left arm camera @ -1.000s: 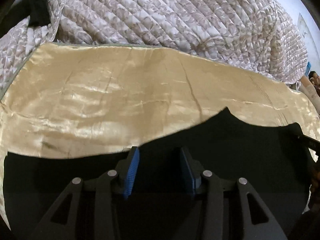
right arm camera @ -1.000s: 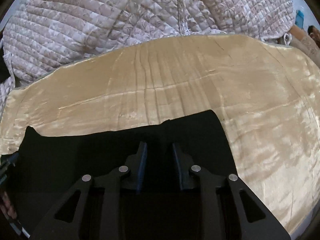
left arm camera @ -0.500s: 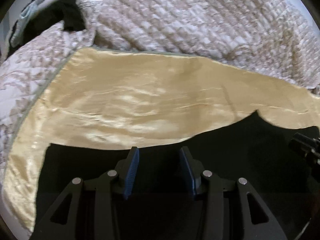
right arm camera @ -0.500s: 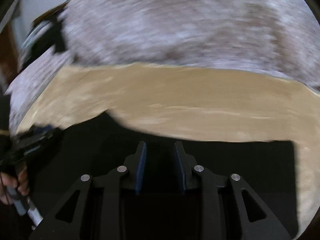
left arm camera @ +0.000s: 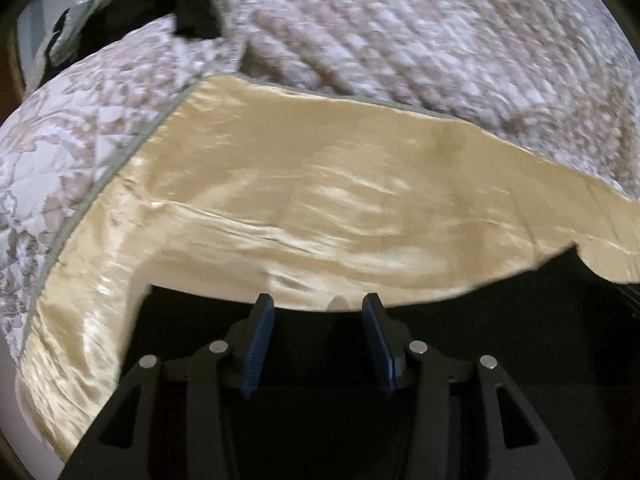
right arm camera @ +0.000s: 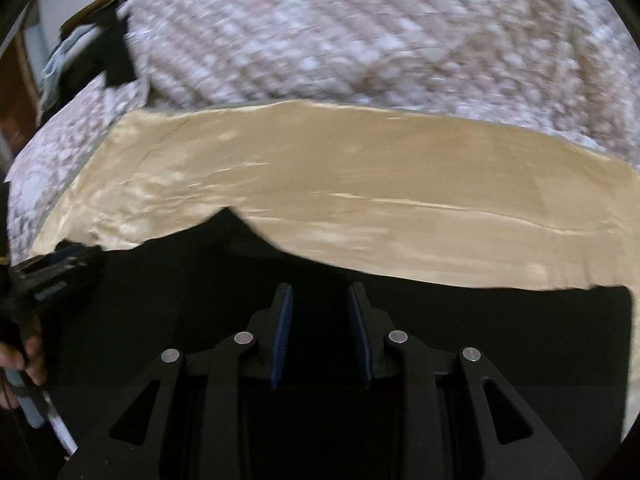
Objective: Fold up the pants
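Note:
Black pants (left arm camera: 480, 340) lie flat on a golden satin sheet (left arm camera: 320, 200) and fill the lower part of both wrist views. My left gripper (left arm camera: 318, 312) hovers over the pants' far edge. Its jaws are opening and the blue pads press on nothing. My right gripper (right arm camera: 320, 300) is over the black pants (right arm camera: 520, 340), its jaws also opening. Only dark cloth shows behind the gap, and no fold is pinched. The left gripper (right arm camera: 52, 276) shows at the left edge of the right wrist view, held by a hand (right arm camera: 24, 356).
A quilted patterned blanket (left arm camera: 400, 40) is heaped behind the golden sheet (right arm camera: 360, 184). Dark and pale clothes (left arm camera: 132, 12) lie at the upper left corner of the bed. The sheet's left edge drops off beside the quilt.
Both views have swung left across the bed. The pants' left end now shows in the left wrist view. The right gripper's jaws have widened, and the left gripper has come into the right wrist view.

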Action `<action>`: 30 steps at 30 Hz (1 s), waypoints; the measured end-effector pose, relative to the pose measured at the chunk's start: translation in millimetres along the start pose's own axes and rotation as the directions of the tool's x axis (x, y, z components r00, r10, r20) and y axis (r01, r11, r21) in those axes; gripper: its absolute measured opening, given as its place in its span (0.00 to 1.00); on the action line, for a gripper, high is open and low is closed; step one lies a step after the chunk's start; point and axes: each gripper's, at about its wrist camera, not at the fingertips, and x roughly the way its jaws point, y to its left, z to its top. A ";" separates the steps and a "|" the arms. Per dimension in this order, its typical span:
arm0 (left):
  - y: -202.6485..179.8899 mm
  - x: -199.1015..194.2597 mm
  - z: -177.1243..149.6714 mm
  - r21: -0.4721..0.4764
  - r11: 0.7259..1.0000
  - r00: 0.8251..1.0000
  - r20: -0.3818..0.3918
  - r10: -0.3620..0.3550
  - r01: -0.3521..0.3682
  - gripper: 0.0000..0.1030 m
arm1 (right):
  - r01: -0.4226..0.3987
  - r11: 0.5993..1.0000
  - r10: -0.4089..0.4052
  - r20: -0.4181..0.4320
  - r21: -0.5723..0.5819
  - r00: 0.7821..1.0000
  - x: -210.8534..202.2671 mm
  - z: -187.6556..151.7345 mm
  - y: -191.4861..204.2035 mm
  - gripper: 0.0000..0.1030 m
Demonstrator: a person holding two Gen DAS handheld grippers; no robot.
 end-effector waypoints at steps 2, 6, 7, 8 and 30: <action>15.7 12.7 1.3 -0.027 1.000 1.000 -0.031 0.005 -0.006 0.48 | 0.040 0.997 -0.039 -0.019 0.071 0.999 0.5 -3.9 -25.8 0.39; 25.2 8.6 1.5 -0.050 0.998 0.999 -0.011 -0.030 0.030 0.48 | 0.062 0.966 -0.072 0.033 0.252 0.997 -18.9 -9.7 -78.7 0.39; 23.5 5.3 -0.8 -0.043 0.999 1.000 -0.001 -0.015 0.015 0.48 | 0.094 0.959 -0.111 0.047 0.267 0.993 -26.6 -11.7 -86.8 0.39; 21.3 1.8 -3.3 -0.037 0.999 1.000 0.005 -0.009 0.010 0.48 | 0.109 0.951 -0.130 0.057 0.288 0.990 -33.6 -14.5 -93.5 0.39; -7.8 -64.5 -84.6 0.099 0.992 0.992 0.094 -0.089 0.080 0.58 | 0.106 0.994 -0.103 0.108 -0.021 0.989 -59.6 -100.3 -2.8 0.61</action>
